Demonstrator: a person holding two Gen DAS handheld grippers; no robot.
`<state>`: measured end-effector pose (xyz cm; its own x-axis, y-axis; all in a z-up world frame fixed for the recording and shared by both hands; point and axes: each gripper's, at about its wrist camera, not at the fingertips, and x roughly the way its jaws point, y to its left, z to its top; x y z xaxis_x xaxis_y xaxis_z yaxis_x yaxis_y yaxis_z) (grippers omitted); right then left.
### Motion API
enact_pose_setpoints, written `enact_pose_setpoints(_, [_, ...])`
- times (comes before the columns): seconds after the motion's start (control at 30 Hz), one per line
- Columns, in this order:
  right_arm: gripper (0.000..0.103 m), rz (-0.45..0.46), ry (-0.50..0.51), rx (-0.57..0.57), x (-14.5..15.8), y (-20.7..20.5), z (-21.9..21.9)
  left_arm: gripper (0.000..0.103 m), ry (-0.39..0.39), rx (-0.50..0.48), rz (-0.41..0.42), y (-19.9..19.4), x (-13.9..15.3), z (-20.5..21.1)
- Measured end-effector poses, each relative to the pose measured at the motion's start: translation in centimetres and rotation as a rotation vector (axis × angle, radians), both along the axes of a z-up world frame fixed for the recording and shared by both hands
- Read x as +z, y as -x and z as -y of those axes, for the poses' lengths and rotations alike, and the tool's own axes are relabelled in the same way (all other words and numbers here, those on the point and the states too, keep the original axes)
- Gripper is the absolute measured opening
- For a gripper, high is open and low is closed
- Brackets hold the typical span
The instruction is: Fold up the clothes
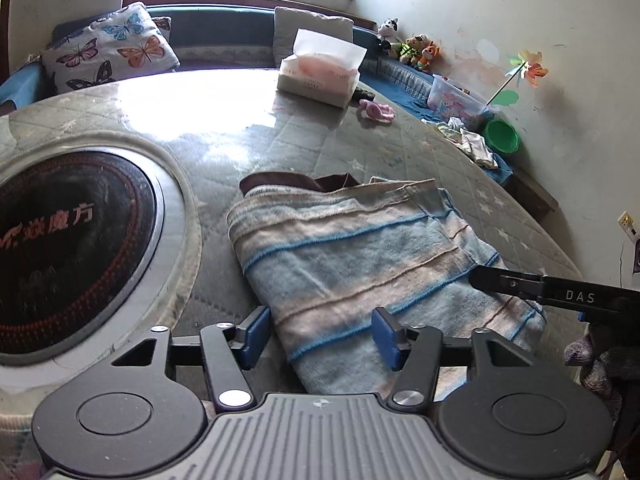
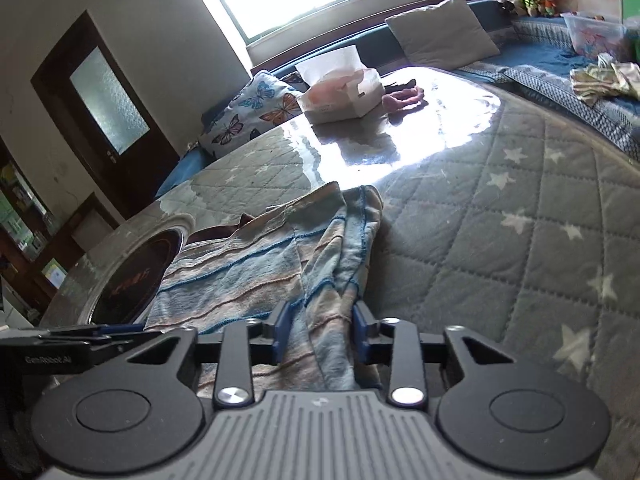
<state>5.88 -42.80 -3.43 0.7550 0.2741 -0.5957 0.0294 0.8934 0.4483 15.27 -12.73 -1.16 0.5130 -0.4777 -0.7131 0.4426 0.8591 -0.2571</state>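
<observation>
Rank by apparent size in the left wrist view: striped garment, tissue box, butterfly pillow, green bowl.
1. Striped garment, clearly largest, though nearest the camera.
2. Butterfly pillow.
3. Tissue box, somewhat smaller than the pillow; similar depth, so fairly safe.
4. Green bowl, smallest.

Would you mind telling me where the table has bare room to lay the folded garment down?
The widest free patch is the star-quilted cover right of the striped garment, reaching toward the tissue box. Left is crowded: the round cooktop lies close beside the garment. Both tongs, left and right, occupy the near edge.
</observation>
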Motion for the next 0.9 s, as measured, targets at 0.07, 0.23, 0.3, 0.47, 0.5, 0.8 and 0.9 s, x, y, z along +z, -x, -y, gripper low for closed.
enact_pose_setpoints(0.07, [0.026, 0.001, -0.019, -0.004, -0.1, 0.9, -0.1, 0.050, 0.003, -0.003, -0.007, 0.1, -0.2, -0.2])
enact_pose_setpoints(0.23, [0.025, -0.006, -0.053, -0.002, -0.2, 2.9, -0.4, 0.050, 0.008, 0.004, -0.014, 0.2, -0.3, -0.7])
enact_pose_setpoints(0.3, [0.027, -0.004, -0.061, -0.009, -0.2, 3.0, -0.4, 0.052, 0.009, 0.011, -0.014, 0.1, -0.3, -0.9])
enact_pose_setpoints(0.47, [0.029, 0.009, -0.072, -0.035, -0.4, 2.3, -0.3, 0.050, 0.014, 0.012, -0.016, 0.2, -0.4, -0.8])
enact_pose_setpoints(0.5, [0.029, 0.012, -0.077, -0.039, -0.5, 2.1, -0.3, 0.050, 0.016, 0.012, -0.017, 0.2, -0.4, -0.8])
enact_pose_setpoints(0.8, [0.016, 0.011, -0.130, -0.053, -0.7, 1.3, -0.8, 0.016, 0.032, 0.042, -0.021, 0.4, 0.2, -1.5])
enact_pose_setpoints(0.9, [0.014, 0.031, -0.135, -0.046, 0.1, 1.5, -1.1, 0.013, 0.040, 0.041, 0.000, 0.9, 1.1, -1.6])
